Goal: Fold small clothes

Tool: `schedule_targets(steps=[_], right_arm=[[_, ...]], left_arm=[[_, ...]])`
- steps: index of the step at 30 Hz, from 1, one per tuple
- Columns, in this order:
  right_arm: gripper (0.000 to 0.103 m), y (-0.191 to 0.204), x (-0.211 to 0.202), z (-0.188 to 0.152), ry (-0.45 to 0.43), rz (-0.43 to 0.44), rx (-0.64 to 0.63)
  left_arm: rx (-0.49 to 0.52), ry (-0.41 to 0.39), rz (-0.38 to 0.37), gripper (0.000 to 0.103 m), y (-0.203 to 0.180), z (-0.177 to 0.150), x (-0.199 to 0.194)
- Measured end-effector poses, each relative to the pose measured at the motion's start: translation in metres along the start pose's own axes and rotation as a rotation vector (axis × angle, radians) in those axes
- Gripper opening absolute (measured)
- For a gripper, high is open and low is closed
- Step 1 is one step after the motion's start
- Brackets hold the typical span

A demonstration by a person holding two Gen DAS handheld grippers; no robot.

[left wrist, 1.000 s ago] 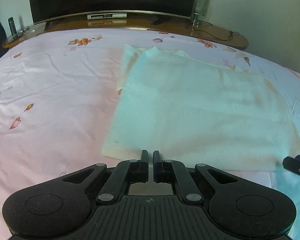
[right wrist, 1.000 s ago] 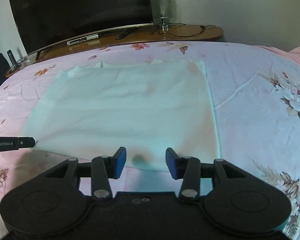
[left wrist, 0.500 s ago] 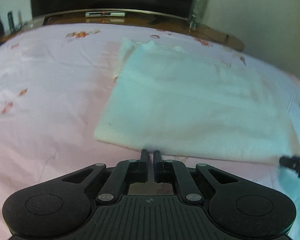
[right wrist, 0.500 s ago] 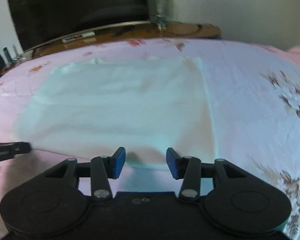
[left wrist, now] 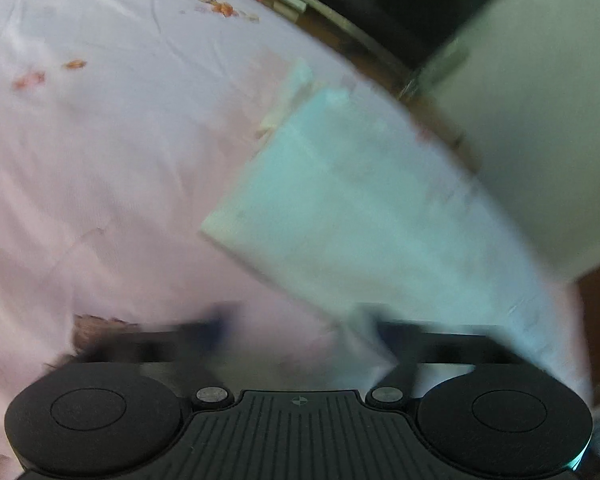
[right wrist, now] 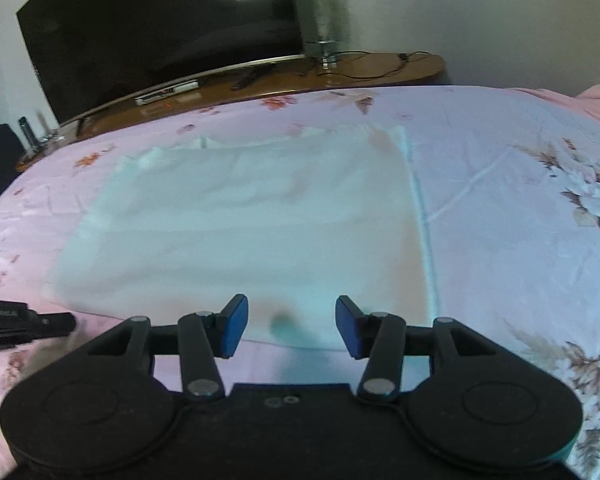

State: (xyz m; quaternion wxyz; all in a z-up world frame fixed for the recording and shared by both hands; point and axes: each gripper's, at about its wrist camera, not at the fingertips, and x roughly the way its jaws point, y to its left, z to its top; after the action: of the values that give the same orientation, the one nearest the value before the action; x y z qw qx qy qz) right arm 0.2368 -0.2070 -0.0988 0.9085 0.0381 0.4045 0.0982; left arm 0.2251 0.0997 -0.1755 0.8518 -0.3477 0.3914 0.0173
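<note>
White garment [right wrist: 240, 216] flat on floral bedsheet [right wrist: 500, 184]

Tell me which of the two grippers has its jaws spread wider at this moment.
The left gripper: its jaws, just opened, stand far apart, one before the white garment. The right gripper shows a narrower gap.

Dim, soft room light, faint cyan cast on pale cloth [right wrist: 240, 216]. Left wrist view heavily motion-smeared and tilted; left claw [left wrist: 300, 330] a dark blur. Right wrist view sharper; TV [right wrist: 152, 28] reflects a bright patch. Fisheye bends and darkens edges.
</note>
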Motion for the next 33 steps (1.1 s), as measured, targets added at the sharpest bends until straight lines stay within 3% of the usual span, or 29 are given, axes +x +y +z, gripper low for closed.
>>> schedule_targets(steps=[2,4,6,10,12,13,23,27,33], right_arm=[[0.048,0.005,0.001,0.001,0.002,0.014,-0.007],[0.048,0.009,0.002,0.001,0.002,0.027,-0.012],[0.048,0.012,0.003,0.002,0.003,0.035,-0.019],[0.048,0.017,0.007,0.006,0.005,0.048,-0.020],[0.048,0.020,0.010,0.008,0.005,0.052,-0.023],[0.048,0.021,0.013,0.009,0.008,0.055,-0.022],[0.044,0.036,0.048,0.031,0.030,0.063,-0.028],[0.031,0.043,0.070,0.046,0.026,0.044,-0.069],[0.027,0.048,0.095,0.070,0.001,0.046,-0.091]], left_arm=[[-0.018,-0.050,0.002,0.103,0.000,0.000,-0.006],[-0.057,-0.024,-0.037,0.103,0.005,0.001,-0.002],[-0.158,-0.002,-0.071,0.103,0.016,0.002,0.003],[-0.280,-0.007,-0.133,0.102,0.029,-0.003,0.012],[-0.283,-0.007,-0.135,0.081,0.027,-0.005,0.019],[-0.284,0.004,-0.140,0.079,0.026,-0.005,0.024],[-0.369,-0.052,-0.205,0.079,0.023,0.012,0.055],[-0.378,-0.088,-0.236,0.079,0.018,0.018,0.069],[-0.388,-0.142,-0.255,0.078,0.011,0.025,0.079]])
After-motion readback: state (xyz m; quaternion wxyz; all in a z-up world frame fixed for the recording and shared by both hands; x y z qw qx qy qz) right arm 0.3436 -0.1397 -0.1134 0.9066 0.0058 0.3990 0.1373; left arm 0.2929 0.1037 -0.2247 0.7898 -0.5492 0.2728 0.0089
